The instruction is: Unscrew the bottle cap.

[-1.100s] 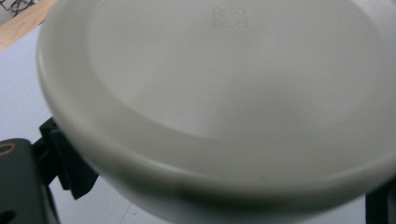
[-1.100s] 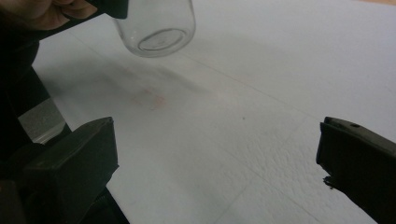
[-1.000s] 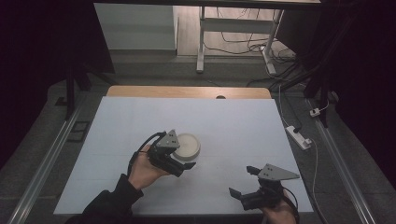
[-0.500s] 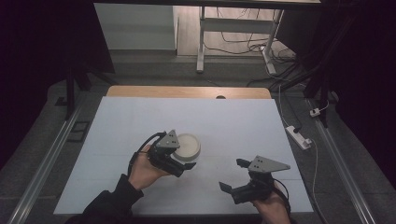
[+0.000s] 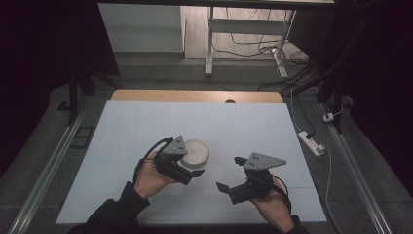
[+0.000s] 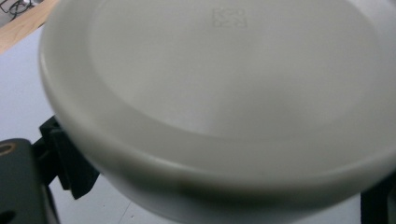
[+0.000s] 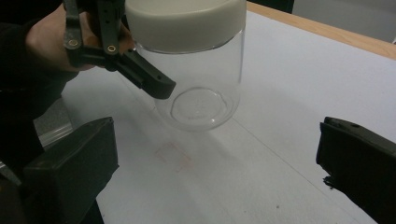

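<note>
A clear glass jar (image 7: 201, 70) with a cream lid (image 5: 195, 152) stands on the white table (image 5: 243, 122), left of centre. My left gripper (image 5: 191, 165) comes at it from the near left. Its jaws straddle the glass just under the lid and are shut on the jar. In the left gripper view the lid (image 6: 219, 93) looms very close. My right gripper (image 5: 229, 173) hovers to the jar's right, near the front edge, open and empty. In the right gripper view its jaws stand wide apart (image 7: 215, 140) and point at the jar.
A faint red square mark (image 7: 175, 156) lies on the table between my right gripper and the jar. The table's far edge is bare wood (image 5: 195, 96). A power strip (image 5: 311, 142) lies on the floor off the right side, and table legs stand beyond.
My right gripper has moved up and left from the table's near right corner toward the jar. The left gripper and the jar have stayed put.
</note>
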A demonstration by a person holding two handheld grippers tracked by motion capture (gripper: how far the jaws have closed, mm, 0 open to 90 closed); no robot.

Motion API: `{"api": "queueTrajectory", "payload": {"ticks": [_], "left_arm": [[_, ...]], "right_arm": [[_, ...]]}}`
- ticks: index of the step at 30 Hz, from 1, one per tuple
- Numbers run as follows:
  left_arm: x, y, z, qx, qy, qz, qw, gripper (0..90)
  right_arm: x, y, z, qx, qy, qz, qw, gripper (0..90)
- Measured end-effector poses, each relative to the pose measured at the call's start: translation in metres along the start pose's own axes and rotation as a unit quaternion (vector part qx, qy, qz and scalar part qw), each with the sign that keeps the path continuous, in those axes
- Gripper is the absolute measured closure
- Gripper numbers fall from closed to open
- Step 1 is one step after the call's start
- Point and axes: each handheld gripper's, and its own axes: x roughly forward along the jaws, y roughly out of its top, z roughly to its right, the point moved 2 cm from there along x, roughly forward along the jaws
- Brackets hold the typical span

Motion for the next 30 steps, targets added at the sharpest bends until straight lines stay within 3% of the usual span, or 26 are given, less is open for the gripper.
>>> {"api": "queueTrajectory", "payload": {"ticks": [7, 14, 23, 30], "left_arm": [[0.0, 0.0, 0.0, -0.002, -0.001, 0.003, 1.0, 7.1], [0.0, 0.0, 0.001, 0.003, -0.006, 0.005, 1.0, 7.1], [0.0, 0.0, 0.002, 0.011, -0.016, 0.003, 0.9998, 7.1], [0.001, 0.0, 0.003, 0.018, -0.025, 0.001, 0.9995, 7.1]], "right_arm": [[0.011, 0.01, -0.002, 0.0, 0.001, -0.006, 1.0, 0.0], [0.023, 0.026, -0.006, -0.017, 0.017, -0.011, 0.9997, 0.0], [0.036, 0.042, 0.0, -0.017, 0.014, 0.002, 0.9997, 0.0], [0.052, 0.051, -0.002, -0.02, 0.048, 0.013, 0.9985, 0.0]]}}
